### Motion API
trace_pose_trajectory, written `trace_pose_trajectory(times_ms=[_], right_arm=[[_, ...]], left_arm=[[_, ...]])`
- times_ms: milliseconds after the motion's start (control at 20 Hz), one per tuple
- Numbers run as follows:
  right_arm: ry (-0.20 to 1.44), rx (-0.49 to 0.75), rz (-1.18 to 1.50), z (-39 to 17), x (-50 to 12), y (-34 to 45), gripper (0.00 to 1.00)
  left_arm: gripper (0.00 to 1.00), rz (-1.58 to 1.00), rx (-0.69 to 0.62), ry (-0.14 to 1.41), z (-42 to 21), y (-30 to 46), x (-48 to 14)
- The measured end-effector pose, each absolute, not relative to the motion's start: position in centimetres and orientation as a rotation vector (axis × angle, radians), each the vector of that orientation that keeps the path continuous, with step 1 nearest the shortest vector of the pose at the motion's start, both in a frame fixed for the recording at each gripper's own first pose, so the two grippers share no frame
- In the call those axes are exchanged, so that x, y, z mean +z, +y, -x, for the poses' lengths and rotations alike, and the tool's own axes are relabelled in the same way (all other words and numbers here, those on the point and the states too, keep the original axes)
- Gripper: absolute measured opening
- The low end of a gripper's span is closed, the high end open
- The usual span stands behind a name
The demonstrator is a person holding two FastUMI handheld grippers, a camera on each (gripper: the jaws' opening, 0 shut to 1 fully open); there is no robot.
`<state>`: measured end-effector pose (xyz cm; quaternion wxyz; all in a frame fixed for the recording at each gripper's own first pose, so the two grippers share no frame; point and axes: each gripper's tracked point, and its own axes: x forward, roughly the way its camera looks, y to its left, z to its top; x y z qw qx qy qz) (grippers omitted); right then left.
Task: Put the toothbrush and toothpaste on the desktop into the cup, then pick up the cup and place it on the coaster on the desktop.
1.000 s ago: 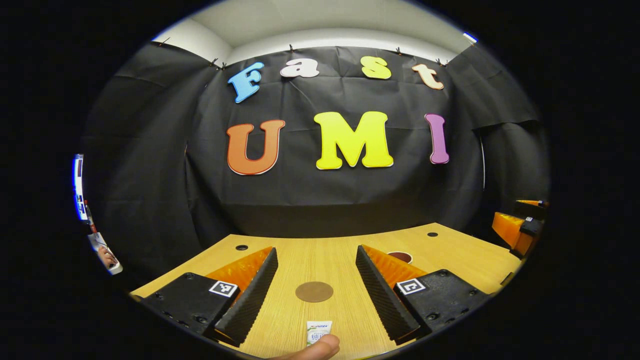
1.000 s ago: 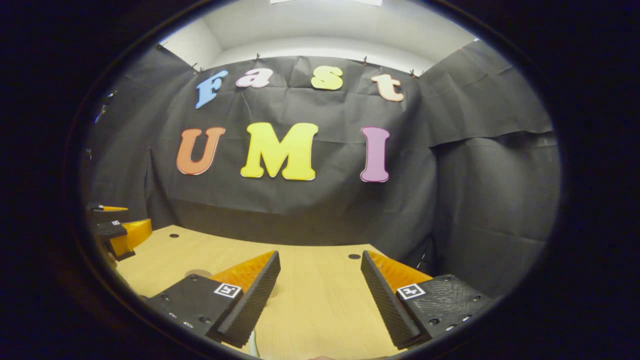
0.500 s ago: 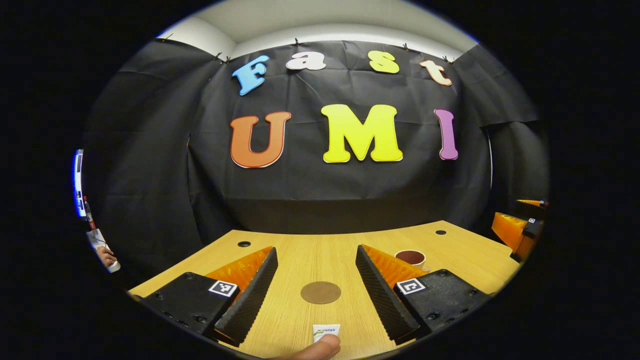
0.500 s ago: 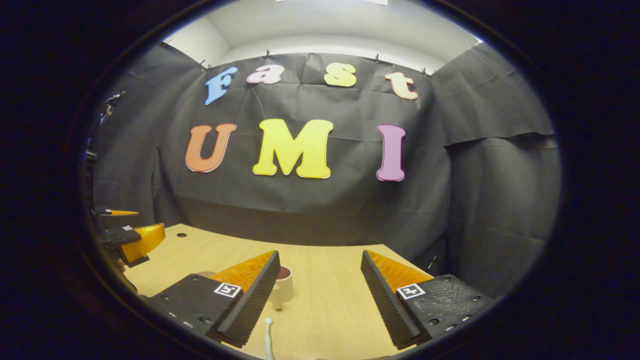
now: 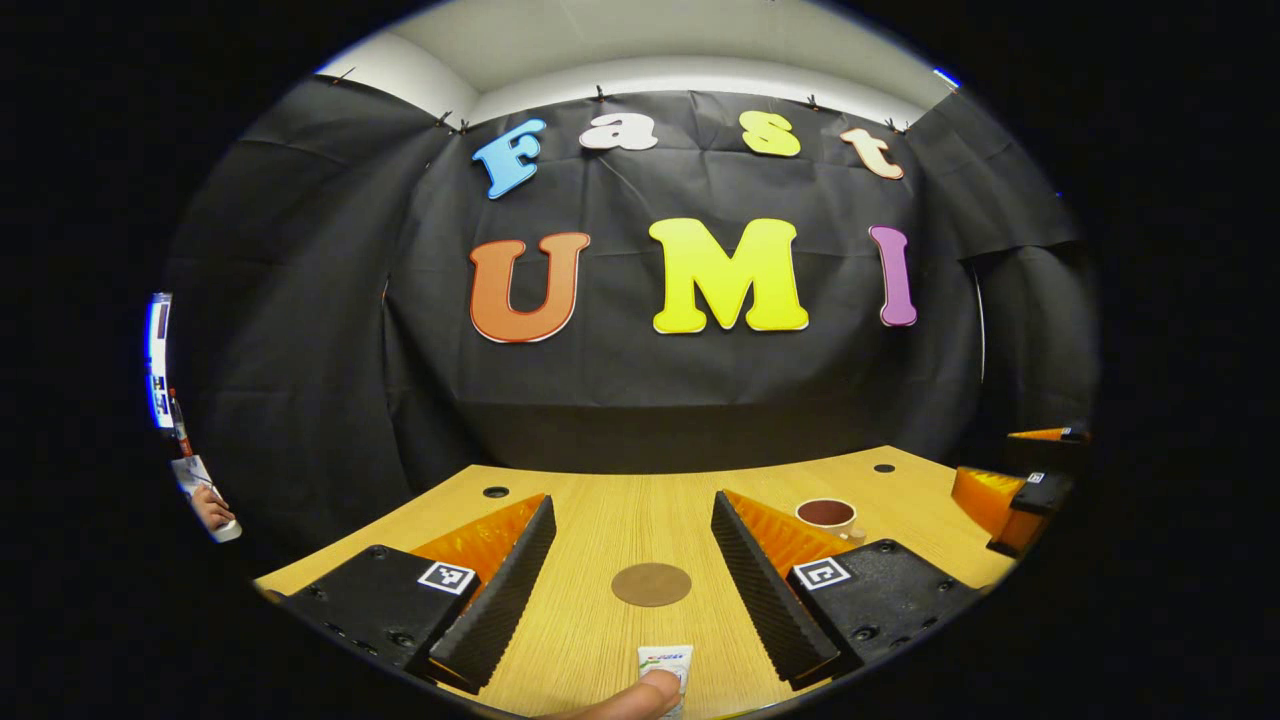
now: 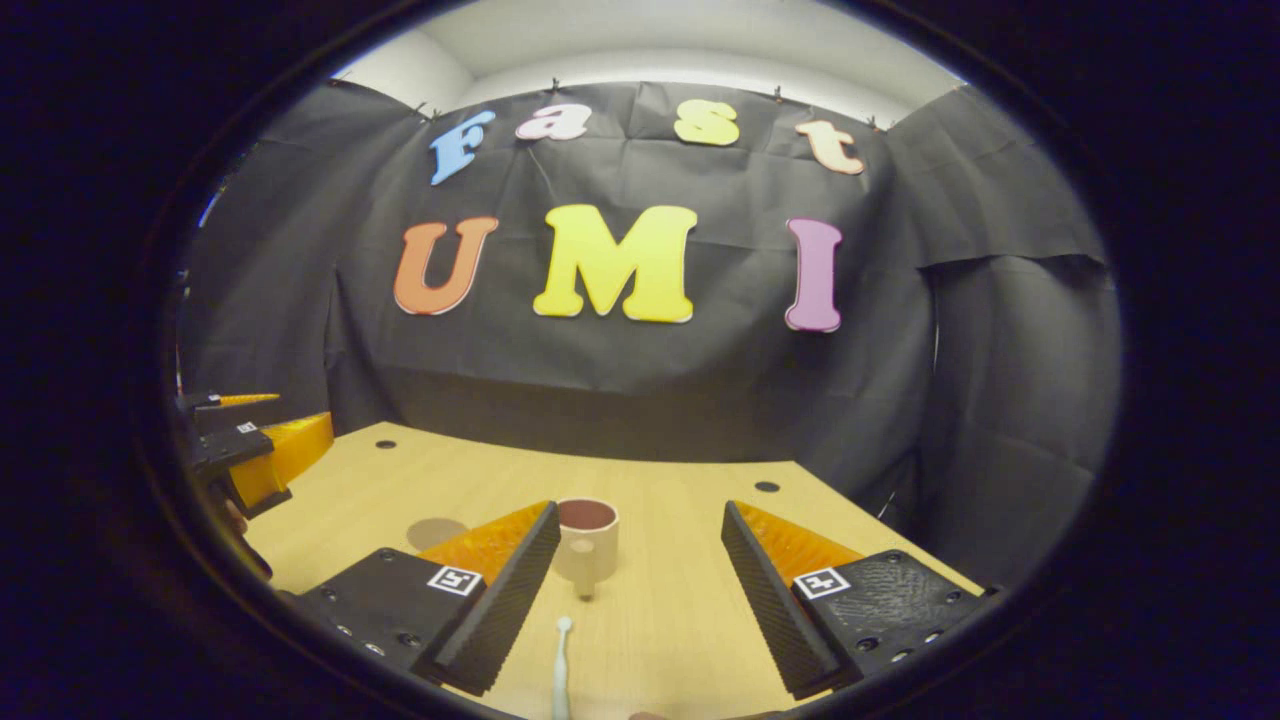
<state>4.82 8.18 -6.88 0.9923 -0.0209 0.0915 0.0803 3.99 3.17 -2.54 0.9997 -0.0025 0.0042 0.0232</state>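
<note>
Left jaws: wide apart, holding nothing, low over the counter (image 5: pixel 600 520). Left gripper (image 5: pixel 630 590) also in right gripper view at 9 o'clock (image 6: pixel 250 455), its gap unclear there.
Right jaws: wide apart, holding nothing, over the counter. Right gripper (image 6: pixel 640 590) also in left gripper view at 3 o'clock (image 5: pixel 1010 490), its gap unclear there.
Coaster: flat brown disc (image 5: pixel 651 584) on the counter between the left fingers; in right gripper view a brown patch (image 6: pixel 437 532) at 8 o'clock, partly behind a finger.
Toothpaste: white tube end (image 5: pixel 666 664) at 6 o'clock in left gripper view, on the counter, just near side of the coaster; a fingertip (image 5: pixel 640 695) overlaps its near end.
Cup: upright (image 6: pixel 586 541), dark inside, handle facing the camera, between the right fingers, just beside the one on the image's left; in left gripper view at 4 o'clock (image 5: pixel 827 514), behind a finger.
Toothbrush: pale, thin (image 6: pixel 560 665), lying on the counter at 6 o'clock in right gripper view, tip pointing at the cup, apart from it.
</note>
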Motion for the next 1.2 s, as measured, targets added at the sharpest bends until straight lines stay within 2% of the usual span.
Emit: trace_pose_trajectory(times_ms=[350,650,750,950,1100,1150,1200], right_arm=[[0.394,0.196,0.050,-3.9,-16.3,9.7,0.96],[0.513,0.212,0.042,-3.6,-20.5,11.3,0.84],[0.588,0.214,0.074,-3.3,-22.5,11.6,0.77],[0.658,0.237,0.068,-2.8,-23.7,12.3,0.58],[0.676,0.230,0.086,-2.9,-23.6,12.3,0.51],[0.686,0.229,0.081,-3.0,-23.9,12.2,0.42],[0.702,0.229,0.070,-3.0,-24.2,12.2,0.29]], left_arm=[[0.99,-0.011,0.057,0.076,-3.5,3.7,-6.9],[0.99,-0.006,0.050,0.110,-2.2,3.9,-8.7],[0.99,-0.002,0.040,0.136,-1.7,3.7,-9.6],[0.99,-0.001,0.017,0.205,-0.9,3.2,-11.3],[1.00,0.003,-0.001,0.257,-0.5,2.8,-12.7],[1.00,0.002,-0.005,0.269,-0.4,2.8,-13.0],[1.00,0.002,-0.003,0.279,-0.3,2.9,-13.3]])
